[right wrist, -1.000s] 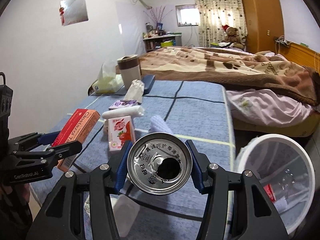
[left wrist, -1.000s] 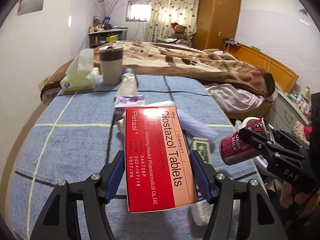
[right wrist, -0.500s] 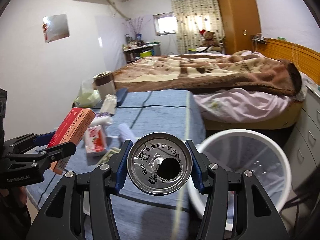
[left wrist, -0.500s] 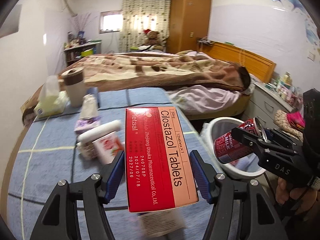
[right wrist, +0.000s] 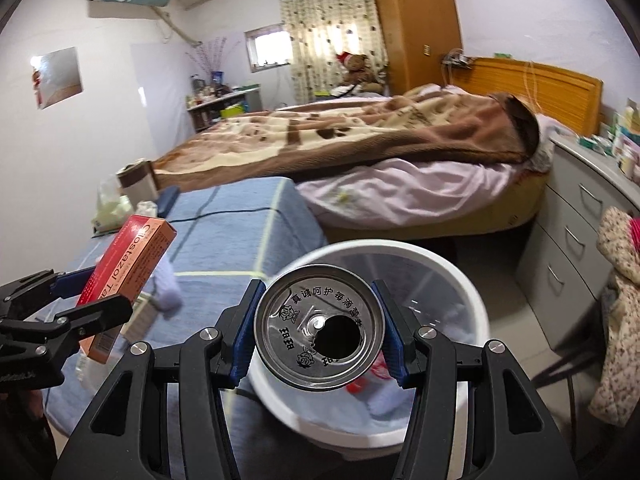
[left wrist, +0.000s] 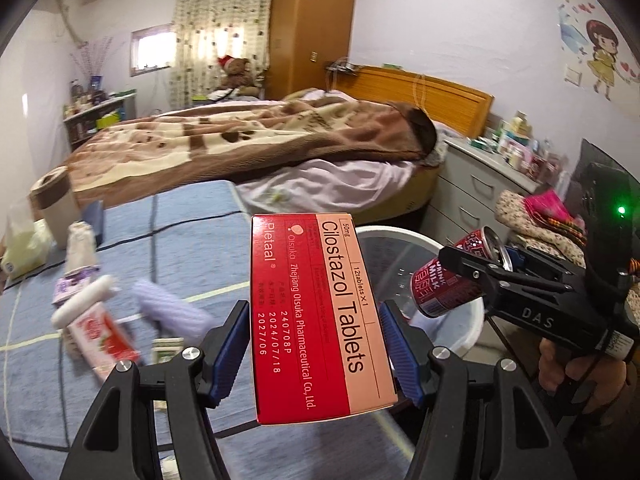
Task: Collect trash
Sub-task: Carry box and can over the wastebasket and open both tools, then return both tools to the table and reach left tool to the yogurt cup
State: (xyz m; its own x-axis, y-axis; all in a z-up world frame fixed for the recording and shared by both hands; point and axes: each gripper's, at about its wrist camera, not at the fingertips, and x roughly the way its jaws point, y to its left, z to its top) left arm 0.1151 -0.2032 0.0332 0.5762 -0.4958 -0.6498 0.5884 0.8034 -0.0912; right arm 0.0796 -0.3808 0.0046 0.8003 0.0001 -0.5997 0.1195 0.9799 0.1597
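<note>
My left gripper (left wrist: 314,344) is shut on a red Cilostazol tablet box (left wrist: 316,312), held above the blue table's right end; the box also shows in the right wrist view (right wrist: 124,276). My right gripper (right wrist: 320,332) is shut on an opened red milk can (right wrist: 320,328), seen from its silver top, held over the white trash bin (right wrist: 476,312). In the left wrist view the can (left wrist: 452,276) hangs over the bin (left wrist: 464,332), to the right of the box. Some red and pale trash lies in the bin.
On the blue table cloth (left wrist: 188,224) lie a small red-and-white carton (left wrist: 100,332), a white roll (left wrist: 86,300), a lilac roll (left wrist: 172,312), a tissue pack (left wrist: 24,248) and a cup (left wrist: 54,208). A bed (right wrist: 360,152) stands behind, grey drawers (right wrist: 580,216) to the right.
Both grippers have swung right from over the table toward the bin, still holding the box and the can. The can now hangs over the bin's opening.
</note>
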